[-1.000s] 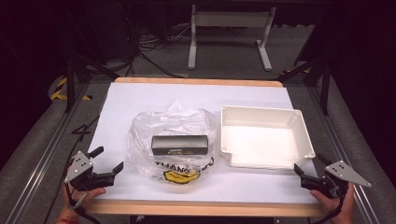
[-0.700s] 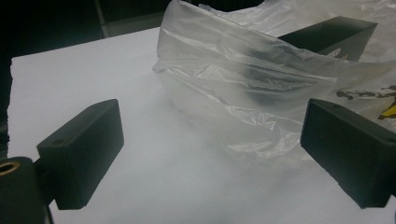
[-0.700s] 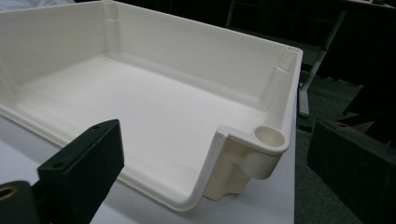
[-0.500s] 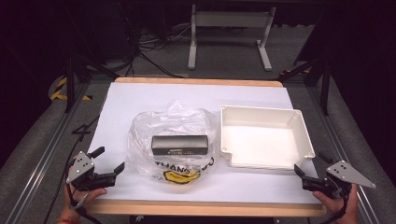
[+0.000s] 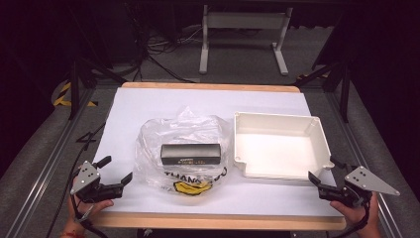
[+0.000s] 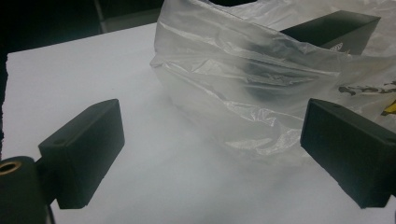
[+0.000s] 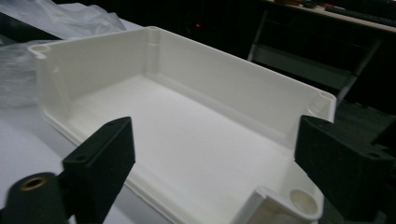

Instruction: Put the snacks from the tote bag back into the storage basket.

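Thin plastic bag (image 5: 184,148) around black box (image 5: 190,154) is judged limp, slippery; best pinched at loose edge. Left tool (image 5: 115,175) and right tool (image 5: 322,174) are seen open, empty; right jaws just narrowed.

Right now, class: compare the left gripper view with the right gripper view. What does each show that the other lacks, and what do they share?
Left gripper view: the black box inside the clear plastic bag, with yellow and black print at the edge. Right gripper view: the empty white tray, close up, and a metal frame beyond the table. Both: the white table top, part of the bag, and two black jaws standing apart with nothing between them.
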### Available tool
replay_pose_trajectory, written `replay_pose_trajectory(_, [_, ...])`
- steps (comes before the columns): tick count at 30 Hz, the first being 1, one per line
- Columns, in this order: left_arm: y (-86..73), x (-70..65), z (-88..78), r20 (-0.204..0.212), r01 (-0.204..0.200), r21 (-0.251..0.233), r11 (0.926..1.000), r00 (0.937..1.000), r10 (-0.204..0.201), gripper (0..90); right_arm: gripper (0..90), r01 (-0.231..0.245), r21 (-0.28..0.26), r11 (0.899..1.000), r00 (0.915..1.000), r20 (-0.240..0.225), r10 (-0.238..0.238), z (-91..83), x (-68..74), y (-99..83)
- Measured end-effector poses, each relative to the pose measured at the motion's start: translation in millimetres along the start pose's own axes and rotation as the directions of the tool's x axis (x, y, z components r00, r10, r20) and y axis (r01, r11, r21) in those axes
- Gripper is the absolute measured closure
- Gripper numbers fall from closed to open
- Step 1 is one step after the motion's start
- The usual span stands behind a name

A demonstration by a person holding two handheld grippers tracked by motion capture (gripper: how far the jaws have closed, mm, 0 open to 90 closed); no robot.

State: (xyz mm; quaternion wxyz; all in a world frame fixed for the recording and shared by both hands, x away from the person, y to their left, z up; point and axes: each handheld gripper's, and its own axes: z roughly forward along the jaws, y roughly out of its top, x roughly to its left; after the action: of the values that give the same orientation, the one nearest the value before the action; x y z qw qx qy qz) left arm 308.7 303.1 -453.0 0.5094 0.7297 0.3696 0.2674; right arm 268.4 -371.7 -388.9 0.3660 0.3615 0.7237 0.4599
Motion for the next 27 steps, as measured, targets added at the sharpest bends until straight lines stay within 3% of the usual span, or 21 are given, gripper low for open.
replay_pose_trajectory(7, [-0.2, -0.6, 1.5, 0.007, -0.001, -0.009, 1.0000, 1.0000, 0.001, 7.1, 16.2, 0.016, 0.000, 1.000, 0.9989, -0.045, -0.016, 5.2, 4.7, 6.5])
replay_pose_trajectory(14, [-0.2, -1.3, 0.9, 0.009, 0.000, -0.011, 0.9999, 1.0000, 0.000, 7.1, 20.9, 0.070, 0.003, 0.998, 0.9925, -0.101, -0.069, 14.5, 16.2, 18.9])
replay_pose_trajectory(20, [-0.2, -1.1, 1.2, 0.015, 0.001, -0.011, 0.9999, 0.9999, -0.001, 7.1, 29.1, 0.142, 0.025, 0.990, 0.9721, -0.192, -0.135, 33.3, 30.1, 30.7])
replay_pose_trajectory(24, [0.0, -1.6, 2.1, 0.017, 0.001, -0.006, 1.0000, 0.9999, -0.001, 7.1, 29.1, 0.163, 0.002, 0.987, 0.9707, -0.179, -0.160, 41.3, 34.8, 38.5])
replay_pose_trajectory(27, [0.1, -2.0, 2.2, 0.014, 0.001, -0.001, 1.0000, 0.9999, -0.001, 7.1, 26.5, 0.196, -0.036, 0.980, 0.9630, -0.182, -0.199, 51.8, 41.6, 51.7])
